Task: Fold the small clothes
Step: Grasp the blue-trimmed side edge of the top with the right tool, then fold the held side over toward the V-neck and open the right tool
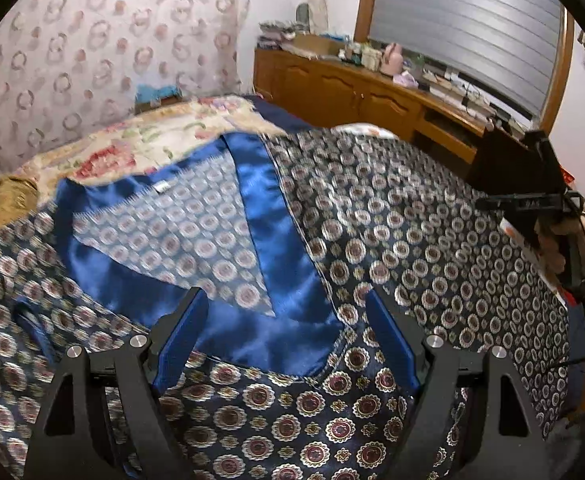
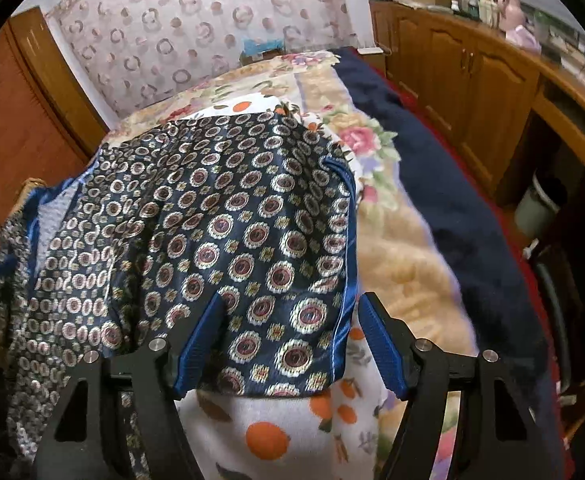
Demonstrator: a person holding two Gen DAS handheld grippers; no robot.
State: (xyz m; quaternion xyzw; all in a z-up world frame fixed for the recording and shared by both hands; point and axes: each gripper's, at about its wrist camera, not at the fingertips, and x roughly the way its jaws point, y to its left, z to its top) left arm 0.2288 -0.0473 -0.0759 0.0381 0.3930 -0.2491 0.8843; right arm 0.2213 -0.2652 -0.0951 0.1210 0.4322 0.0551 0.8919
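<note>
A dark blue garment (image 1: 392, 224) with round medallion print and a shiny blue satin collar (image 1: 264, 248) lies spread on the bed. My left gripper (image 1: 288, 312) is open, its blue-padded fingers (image 1: 184, 332) hovering over the collar's lower end. In the right wrist view the same garment (image 2: 220, 224) lies draped with its piped edge (image 2: 348, 248) at the right. My right gripper (image 2: 292, 316) is open, straddling that lower right corner of the cloth. The right gripper also shows in the left wrist view at the far right (image 1: 532, 200), held by a hand.
The bed carries a floral blanket (image 2: 392, 240), a white cloth with oranges (image 2: 276, 432) and a dark navy cover (image 2: 452, 200). A wooden cabinet (image 2: 472, 64) with clutter runs along the right. A patterned curtain (image 1: 104, 48) hangs behind.
</note>
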